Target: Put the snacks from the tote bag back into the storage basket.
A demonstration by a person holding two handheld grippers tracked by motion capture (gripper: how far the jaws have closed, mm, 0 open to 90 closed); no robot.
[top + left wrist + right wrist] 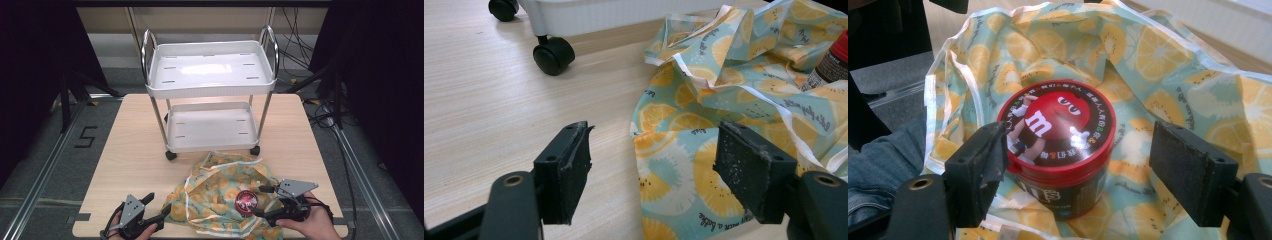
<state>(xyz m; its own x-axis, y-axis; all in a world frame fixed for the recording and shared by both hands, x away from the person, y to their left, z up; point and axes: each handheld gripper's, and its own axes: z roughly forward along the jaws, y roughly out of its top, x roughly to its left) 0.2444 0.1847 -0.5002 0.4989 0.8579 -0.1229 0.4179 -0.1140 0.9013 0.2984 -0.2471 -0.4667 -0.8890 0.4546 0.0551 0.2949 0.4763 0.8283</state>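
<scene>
A crumpled cloth (225, 192) printed with yellow lemon slices on teal lies at the table's near edge. On it stands a round dark tub with a red lid (246, 201), upright (1060, 140). My right gripper (262, 201) is open around the tub, its left pad (983, 167) touching the lid's rim, the right pad apart. My left gripper (160, 204) is open at the cloth's left edge (684, 150), with the cloth's border lying between its pads (566, 165). Part of the tub (831, 62) shows at the far right of the left gripper view.
A white two-shelf cart (210, 75) on black castors (553, 55) stands on the wooden table (135, 150) just behind the cloth. Both of its shelves are bare. A person's leg in denim (883, 165) is beyond the table's edge.
</scene>
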